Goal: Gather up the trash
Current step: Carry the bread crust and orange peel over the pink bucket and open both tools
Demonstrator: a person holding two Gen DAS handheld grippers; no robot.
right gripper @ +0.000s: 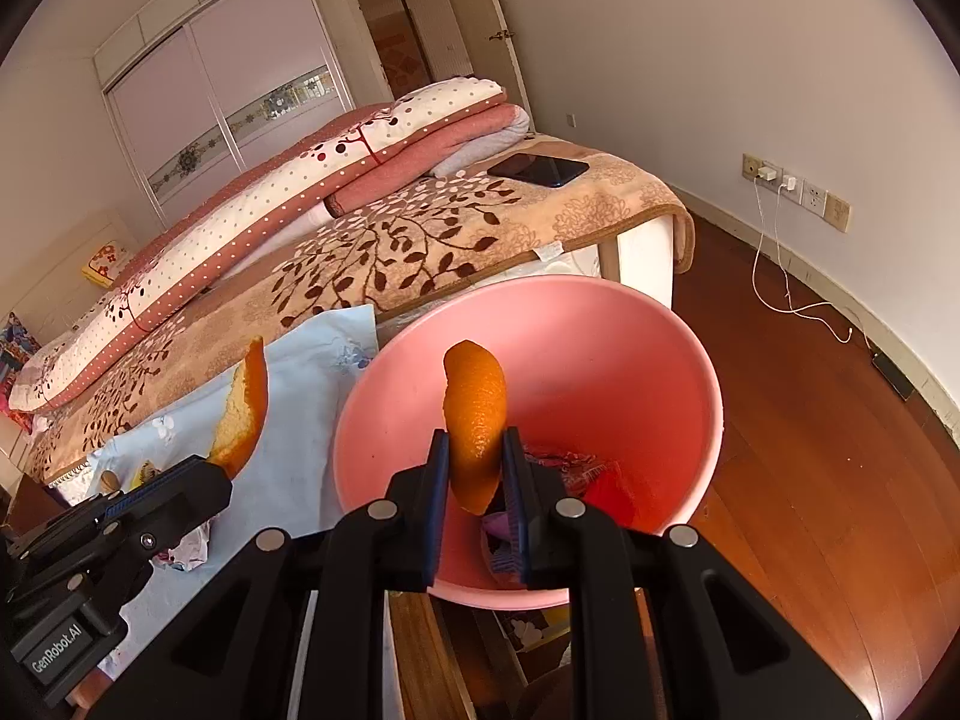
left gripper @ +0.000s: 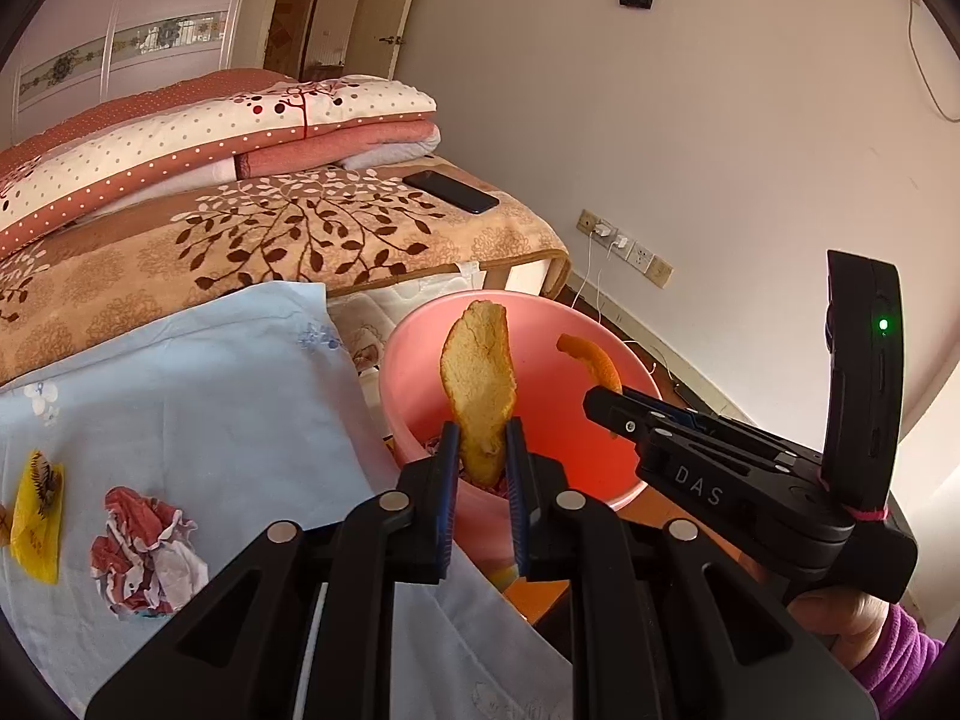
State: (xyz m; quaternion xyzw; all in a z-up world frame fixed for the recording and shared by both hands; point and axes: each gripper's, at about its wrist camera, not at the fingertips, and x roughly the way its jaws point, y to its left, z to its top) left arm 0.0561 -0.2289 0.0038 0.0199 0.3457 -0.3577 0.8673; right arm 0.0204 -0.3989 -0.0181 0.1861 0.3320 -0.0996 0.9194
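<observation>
Left wrist view: your left gripper jaws are clamped on one orange peel, pith side facing you, held above the pink bin. Beside it, the right gripper pinches a second peel over the same bin. On the blue cloth left of the bin, two items remain: one crumpled paper and one yellow wrapper.

Right wrist view: your right gripper jaws grip one peel above the bin, which already contains some trash. Judged status: collection is partly done.
</observation>
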